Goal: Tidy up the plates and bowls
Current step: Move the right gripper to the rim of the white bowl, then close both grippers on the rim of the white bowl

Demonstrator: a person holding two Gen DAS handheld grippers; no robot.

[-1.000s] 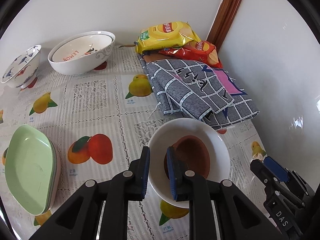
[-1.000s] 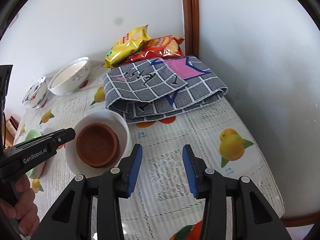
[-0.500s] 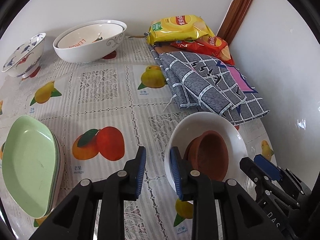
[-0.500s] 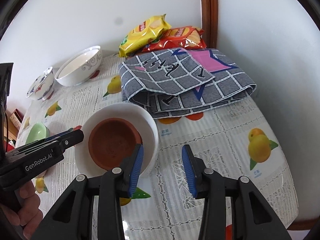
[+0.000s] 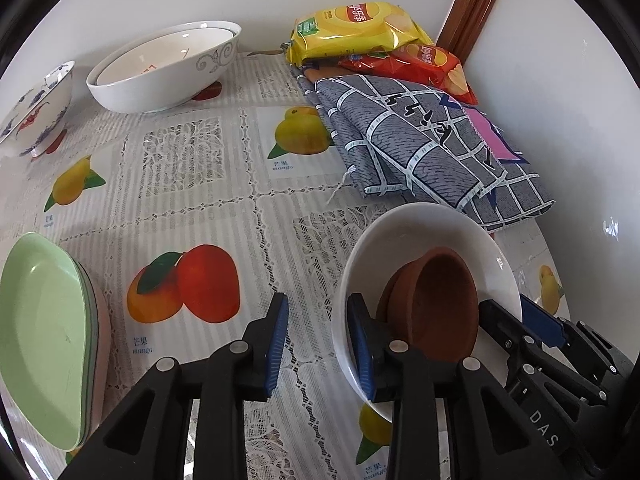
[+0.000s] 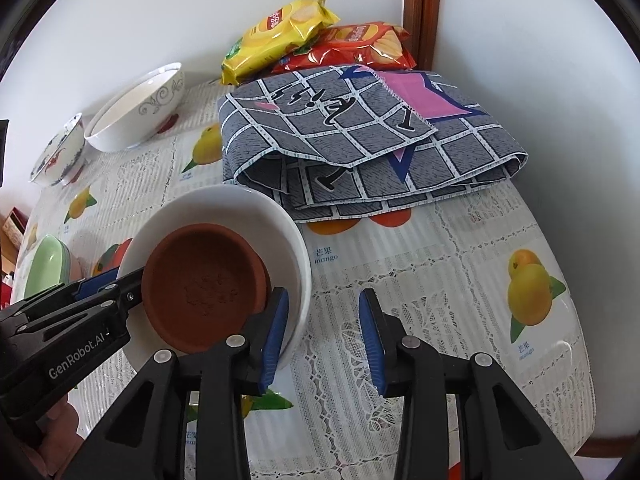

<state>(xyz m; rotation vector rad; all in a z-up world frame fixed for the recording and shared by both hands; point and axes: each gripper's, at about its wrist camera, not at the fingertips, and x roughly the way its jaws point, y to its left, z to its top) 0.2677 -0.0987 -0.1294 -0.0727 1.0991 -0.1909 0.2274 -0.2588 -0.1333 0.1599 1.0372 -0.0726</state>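
Two grippers came at one white dish (image 5: 424, 236) from both sides. From the left wrist view, the left gripper (image 5: 318, 344) was opening, with nothing pinched; the dish's left rim sat just by its right finger, and only tablecloth lay between the fingers. The dish lay to the right and a bit far from it, with a brown clay bowl (image 5: 440, 304) leaning inside. The right gripper (image 5: 536, 320) poked in at the dish's right edge. Green plates (image 5: 40, 336) sat stacked near left, two white nested bowls (image 5: 164, 68) far left, and a gray cloth (image 5: 420, 148) just behind the dish. From the right wrist view, the right gripper (image 6: 324, 336) stood apart and held nothing; its left finger was at the dish (image 6: 224, 216) rim. Both grippers looked about as close. The clay bowl (image 6: 200, 284) could slide, and the cloth (image 6: 360, 148) crowded the far side.
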